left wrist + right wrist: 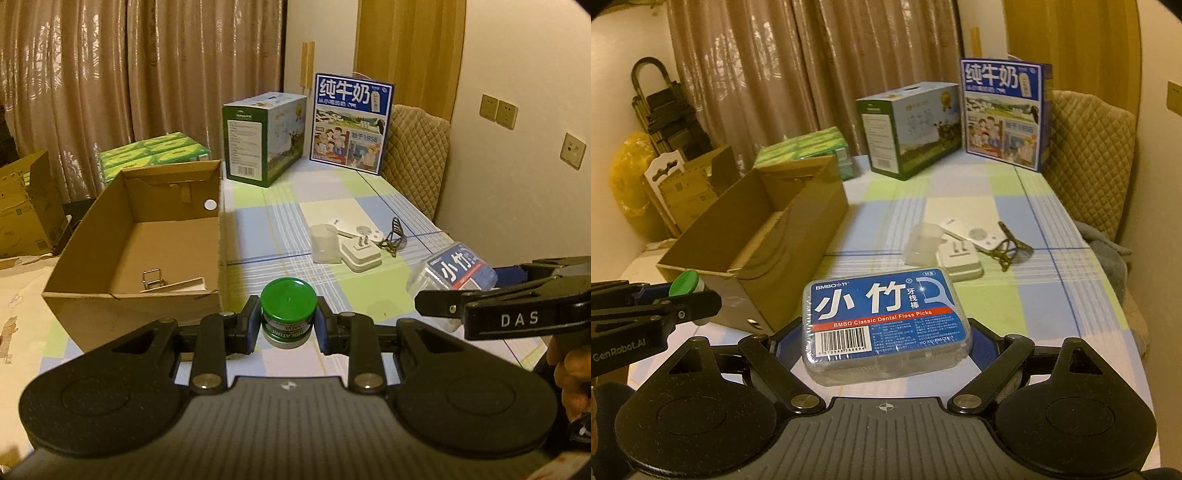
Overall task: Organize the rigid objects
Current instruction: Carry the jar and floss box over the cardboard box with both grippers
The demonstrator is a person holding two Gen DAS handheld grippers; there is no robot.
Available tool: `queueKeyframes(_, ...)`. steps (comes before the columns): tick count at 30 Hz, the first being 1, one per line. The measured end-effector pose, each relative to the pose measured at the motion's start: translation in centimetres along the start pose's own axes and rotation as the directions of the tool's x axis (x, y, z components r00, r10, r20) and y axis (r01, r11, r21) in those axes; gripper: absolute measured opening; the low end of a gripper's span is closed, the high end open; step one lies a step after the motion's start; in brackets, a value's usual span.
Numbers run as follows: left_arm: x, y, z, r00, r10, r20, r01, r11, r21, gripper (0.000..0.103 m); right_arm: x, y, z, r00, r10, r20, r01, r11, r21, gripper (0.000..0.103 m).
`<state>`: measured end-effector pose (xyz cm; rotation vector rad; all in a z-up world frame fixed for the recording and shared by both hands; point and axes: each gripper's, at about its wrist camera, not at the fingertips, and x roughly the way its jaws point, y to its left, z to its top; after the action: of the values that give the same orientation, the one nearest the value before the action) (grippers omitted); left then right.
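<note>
Both grippers loaded, raised over the table beside the box.

Left gripper (289,325) clamped on a green-lidded jar (289,312), pads squeezing its sides below the lid, so upright and steady for carrying. Right gripper (886,339) spread wide and closed on a floss-pick case (886,325), taken across its width, label up, hence the broad jaw stance. Cardboard box (92,295) open-topped at the left, a metal clip (153,278) and a pale flat piece already inside: likely the destination for both loads. Left on the checked cloth (280,229), clustered well beyond the grippers: a clear cup (325,243), white plug (360,254), flat white remote (975,236), small wire stand (395,236).
</note>
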<state>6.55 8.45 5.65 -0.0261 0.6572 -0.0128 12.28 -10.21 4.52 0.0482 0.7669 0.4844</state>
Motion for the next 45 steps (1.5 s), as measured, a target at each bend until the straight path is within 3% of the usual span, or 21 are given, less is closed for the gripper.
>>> queueKeyframes(13, -1.4, 3.5, 0.6, 0.999, 0.045, 0.021, -0.045, 0.998, -0.035, 0.025, 1.0, 3.3, 1.7, 0.999, 0.052, 0.010, -0.052, 0.998, -0.043, 0.085)
queueKeyframes(23, -1.9, 9.8, 2.0, 0.992, 0.120, 0.032, -0.119, 0.992, -0.052, 0.025, 4.2, 8.6, 4.2, 0.991, 0.132, 0.009, -0.129, 0.983, -0.128, 0.085)
queueKeyframes(35, 1.5, 17.9, 4.4, 0.988, 0.157, -0.008, -0.157, 0.984, -0.081, 0.025, 10.1, 14.0, 7.5, 0.983, 0.185, -0.008, -0.183, 0.963, -0.197, 0.085)
queueKeyframes(45, 5.4, 19.9, 5.5, 0.990, 0.130, -0.054, -0.132, 0.990, -0.054, 0.025, 14.8, 16.1, 8.4, 0.981, 0.187, -0.046, -0.192, 0.957, -0.218, 0.085)
